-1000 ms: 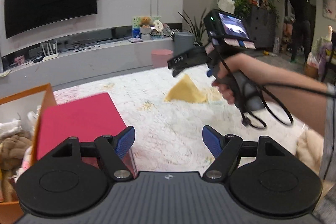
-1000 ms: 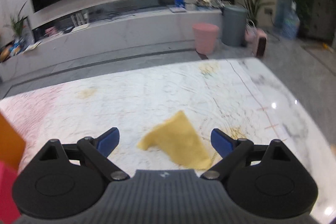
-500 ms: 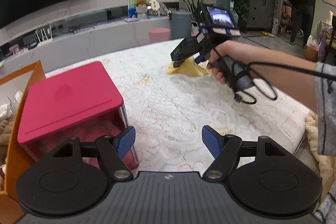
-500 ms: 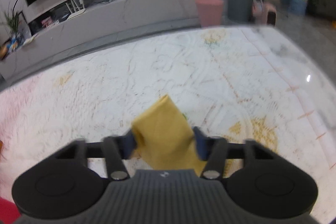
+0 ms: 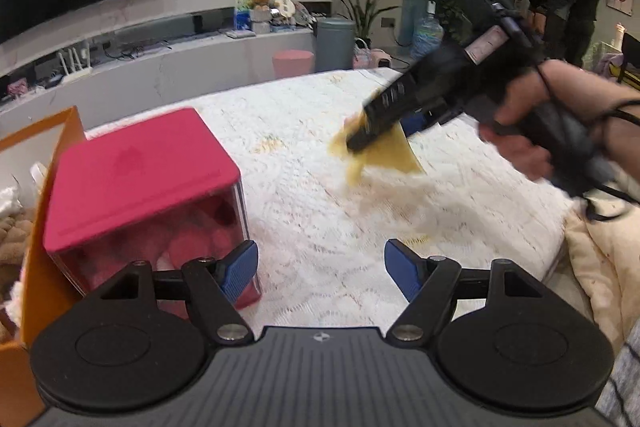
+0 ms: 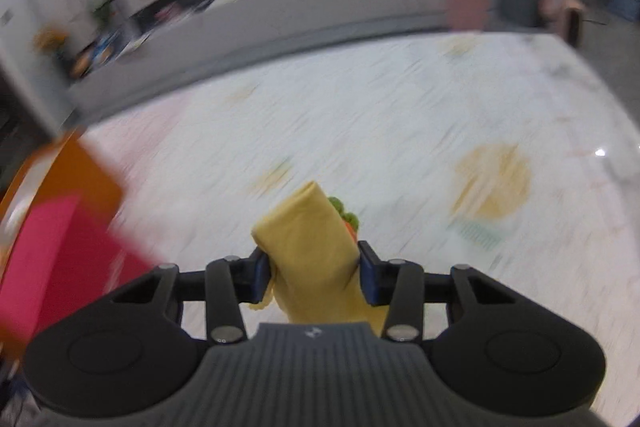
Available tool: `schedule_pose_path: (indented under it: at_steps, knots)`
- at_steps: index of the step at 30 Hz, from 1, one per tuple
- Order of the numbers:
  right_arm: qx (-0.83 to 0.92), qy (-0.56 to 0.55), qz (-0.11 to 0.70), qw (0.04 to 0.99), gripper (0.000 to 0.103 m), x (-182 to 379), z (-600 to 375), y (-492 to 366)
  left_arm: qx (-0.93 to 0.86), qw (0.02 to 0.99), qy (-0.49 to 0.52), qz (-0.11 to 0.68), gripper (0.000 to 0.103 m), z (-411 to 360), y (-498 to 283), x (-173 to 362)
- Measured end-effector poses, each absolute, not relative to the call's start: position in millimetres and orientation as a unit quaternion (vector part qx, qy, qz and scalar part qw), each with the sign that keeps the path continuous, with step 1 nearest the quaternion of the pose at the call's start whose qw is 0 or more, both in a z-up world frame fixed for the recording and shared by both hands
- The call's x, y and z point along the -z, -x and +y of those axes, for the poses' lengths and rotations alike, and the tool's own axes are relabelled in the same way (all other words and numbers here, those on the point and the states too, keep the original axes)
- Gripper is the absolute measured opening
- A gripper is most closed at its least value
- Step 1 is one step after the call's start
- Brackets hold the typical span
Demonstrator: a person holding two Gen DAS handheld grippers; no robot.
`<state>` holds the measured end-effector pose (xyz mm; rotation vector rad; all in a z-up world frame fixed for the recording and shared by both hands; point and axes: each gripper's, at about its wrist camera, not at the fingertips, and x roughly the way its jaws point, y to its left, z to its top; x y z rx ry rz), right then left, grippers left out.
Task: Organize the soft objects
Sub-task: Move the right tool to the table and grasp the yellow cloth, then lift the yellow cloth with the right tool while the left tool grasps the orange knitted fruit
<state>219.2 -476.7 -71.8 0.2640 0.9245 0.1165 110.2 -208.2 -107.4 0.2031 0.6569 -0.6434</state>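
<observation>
My right gripper is shut on a yellow soft cloth with a bit of green and orange at its far side. It holds the cloth lifted above the white patterned bed cover. In the left wrist view the right gripper and the hanging cloth show at centre right, blurred by motion. My left gripper is open and empty, low over the cover's near edge, beside a red-lidded clear box.
An orange open box with fluffy items stands left of the red-lidded box. A pink stool and a grey bin stand on the floor beyond. A beige blanket lies at the right.
My right gripper closed on the yellow cloth, lifted it off the cover and moved left toward the boxes. My left gripper stayed open.
</observation>
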Motion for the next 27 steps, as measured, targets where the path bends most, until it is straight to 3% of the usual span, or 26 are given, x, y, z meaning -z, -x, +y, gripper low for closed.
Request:
schedule_pose_path:
  at_steps: [5, 8, 14, 17, 19, 21, 24, 27]
  knots:
    - [-0.05, -0.081, 0.526, 0.845, 0.048, 87, -428, -189, 0.331, 0.874, -0.095, 0.342, 0.085, -205, -115, 120]
    - [-0.023, -0.023, 0.537, 0.843, 0.089, 93, -414, -184, 0.34, 0.862, -0.093, 0.365, 0.084, -209, -117, 126]
    - [0.024, -0.031, 0.526, 0.85, 0.09, 81, -428, -165, 0.356, 0.852, -0.108, 0.368, 0.084, -215, -110, 130]
    - [0.005, -0.035, 0.53, 0.847, 0.079, 88, -428, -164, 0.359, 0.849, -0.111, 0.371, 0.084, -218, -110, 133]
    - [-0.017, -0.037, 0.528, 0.848, 0.062, 88, -425, -164, 0.359, 0.849, -0.117, 0.37, 0.084, -219, -108, 134]
    - [-0.032, -0.033, 0.527, 0.848, 0.032, 81, -418, -161, 0.357, 0.85, -0.12, 0.368, 0.084, -219, -107, 135]
    - [-0.03, -0.019, 0.526, 0.85, 0.006, 74, -415, -154, 0.356, 0.849, -0.117, 0.372, 0.084, -219, -108, 137]
    - [-0.018, -0.02, 0.533, 0.846, 0.003, 76, -418, -146, 0.356, 0.847, -0.108, 0.38, 0.084, -220, -110, 137]
